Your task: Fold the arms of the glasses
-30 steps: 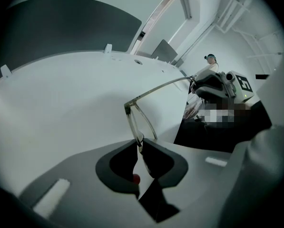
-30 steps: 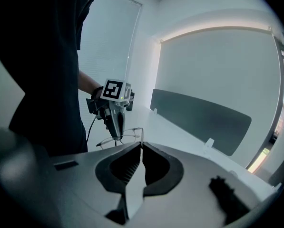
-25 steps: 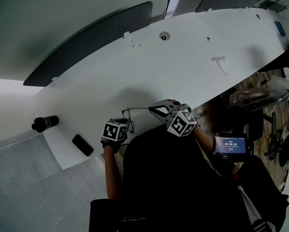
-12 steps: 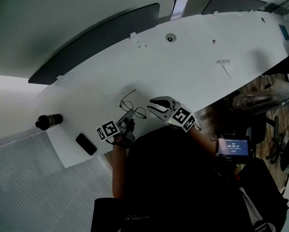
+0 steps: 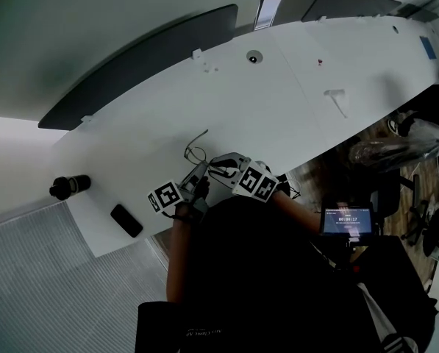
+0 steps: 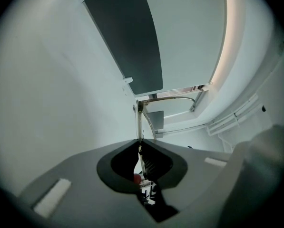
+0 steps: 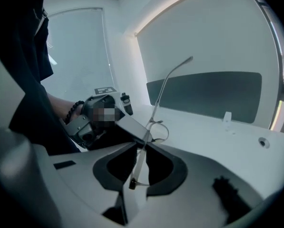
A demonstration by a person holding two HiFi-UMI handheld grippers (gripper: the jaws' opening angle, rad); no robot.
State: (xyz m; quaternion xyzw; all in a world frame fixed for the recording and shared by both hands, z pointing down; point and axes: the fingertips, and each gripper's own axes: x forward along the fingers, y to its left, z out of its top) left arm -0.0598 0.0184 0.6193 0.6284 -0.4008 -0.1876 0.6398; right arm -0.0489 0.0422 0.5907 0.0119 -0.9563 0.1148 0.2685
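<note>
The glasses (image 5: 195, 151) are being held over the table (image 5: 293, 87) by both grippers: the left gripper (image 6: 138, 144), its jaws having just been closing, pinched on the frame, and the right gripper (image 7: 144, 146) nipped on one arm, while the other arm (image 7: 172, 77) is being left jutting up beyond both.

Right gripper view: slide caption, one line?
Right gripper shut on one arm of the glasses; left gripper, jaws just closed, holds them too, over the table.

The head view is dim and bowed at its edges, with the white tabletop (image 5: 293, 87) brightest. Black vignettes ring both gripper views. A light strip (image 6: 225, 56) glares, and the left gripper (image 6: 138, 141) and right gripper (image 7: 144, 144) look soft up close.
</note>
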